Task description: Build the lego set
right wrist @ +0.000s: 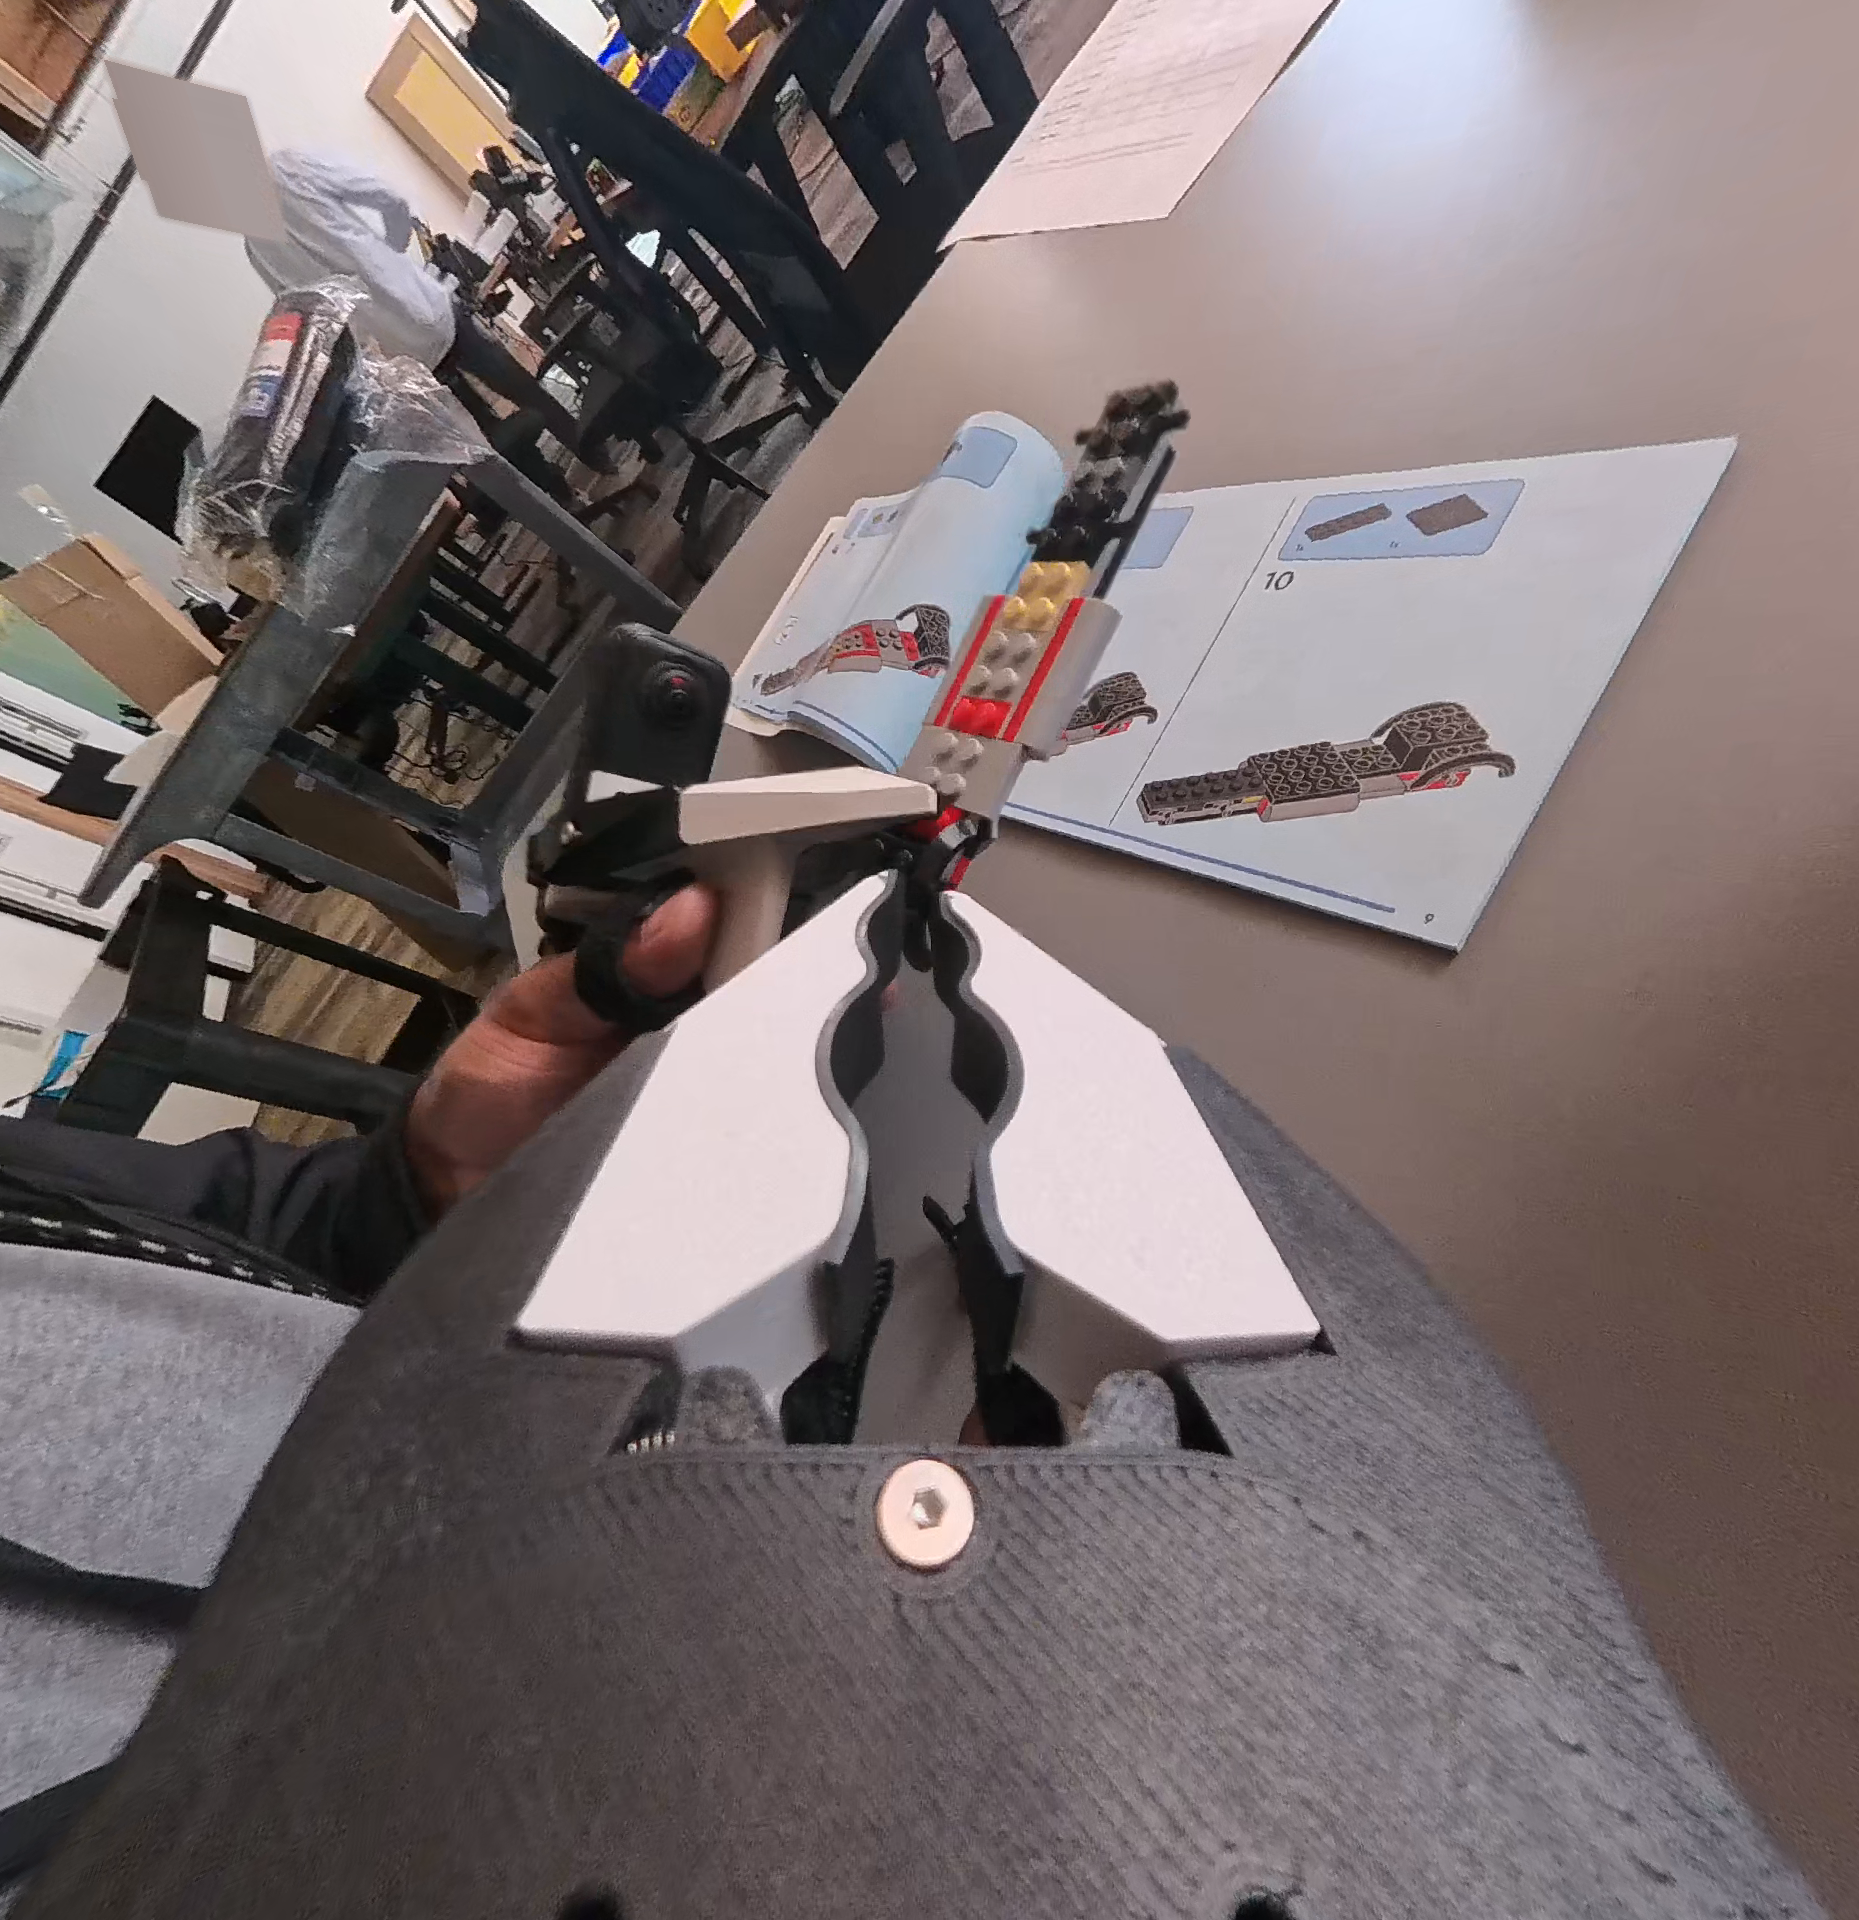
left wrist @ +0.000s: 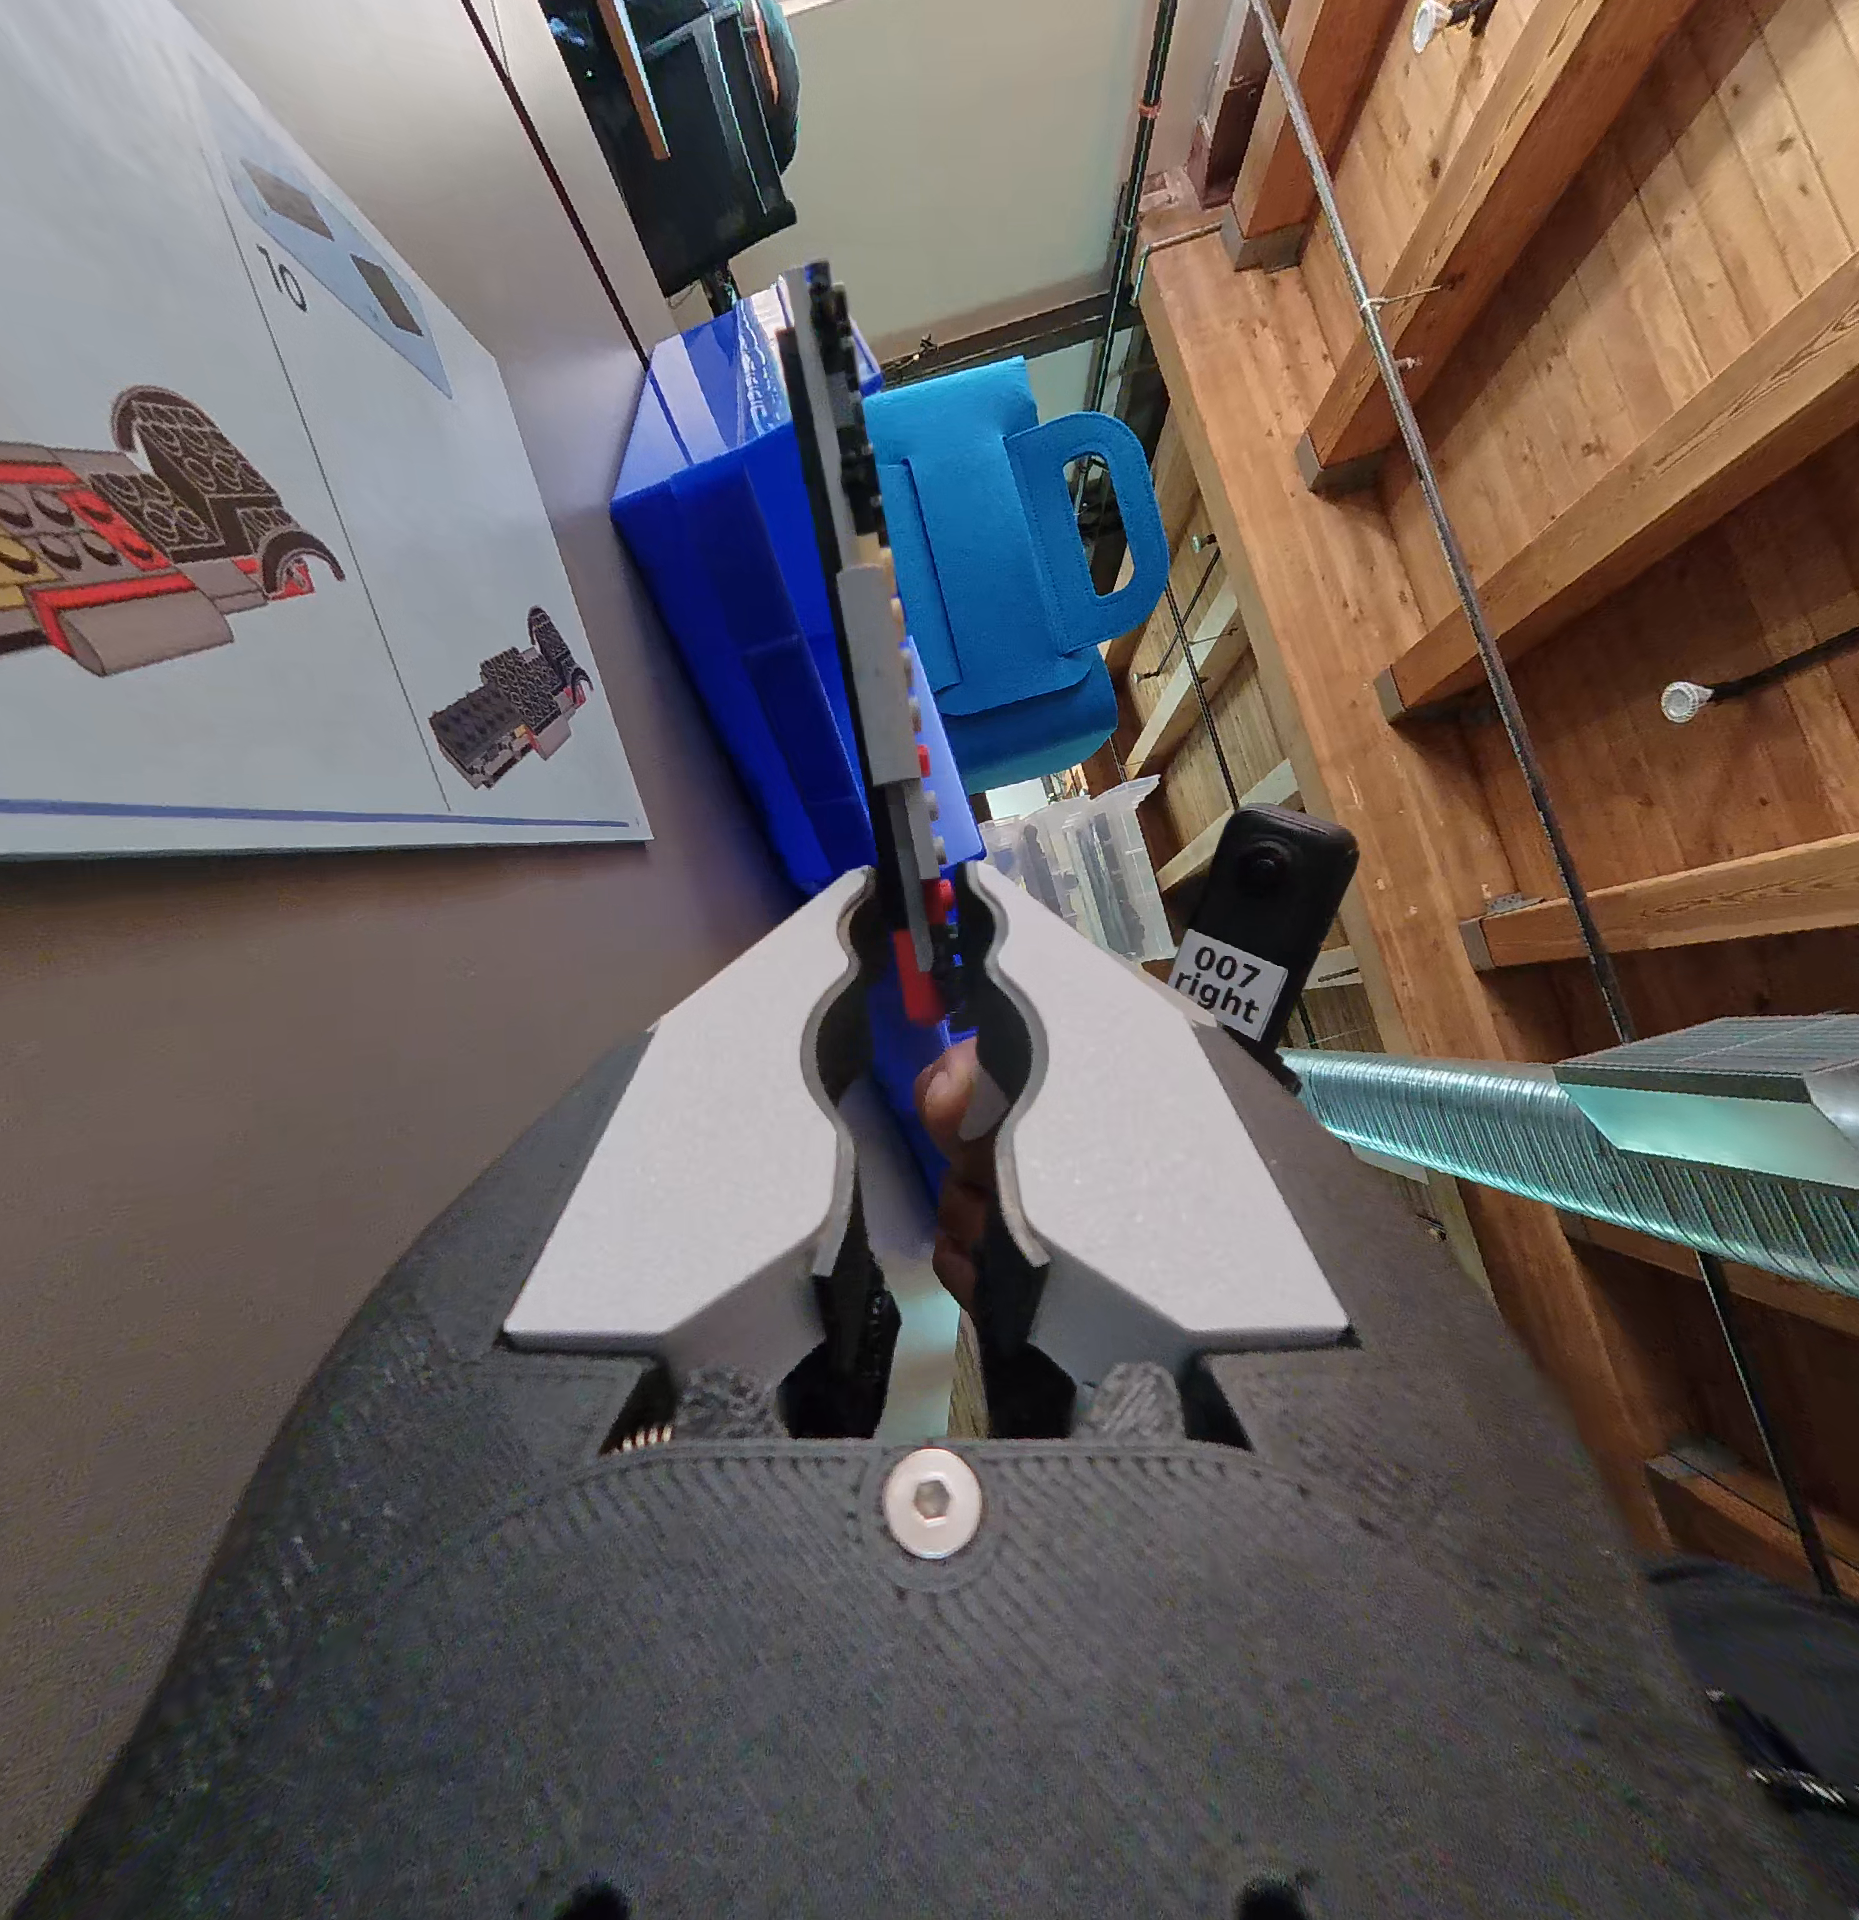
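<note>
Both my left claw point(left wrist: 920, 935) and right claw point(right wrist: 920, 883) pinch the half-built grey-red-black brick car point(right wrist: 1018, 675); open booklet point(right wrist: 1320, 665) at two o'clock shows steps remaining.

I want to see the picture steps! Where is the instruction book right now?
The instruction book lies open on the brown table, right of centre in the right wrist view, just behind the lego model. In the left wrist view it's on the left.
</note>
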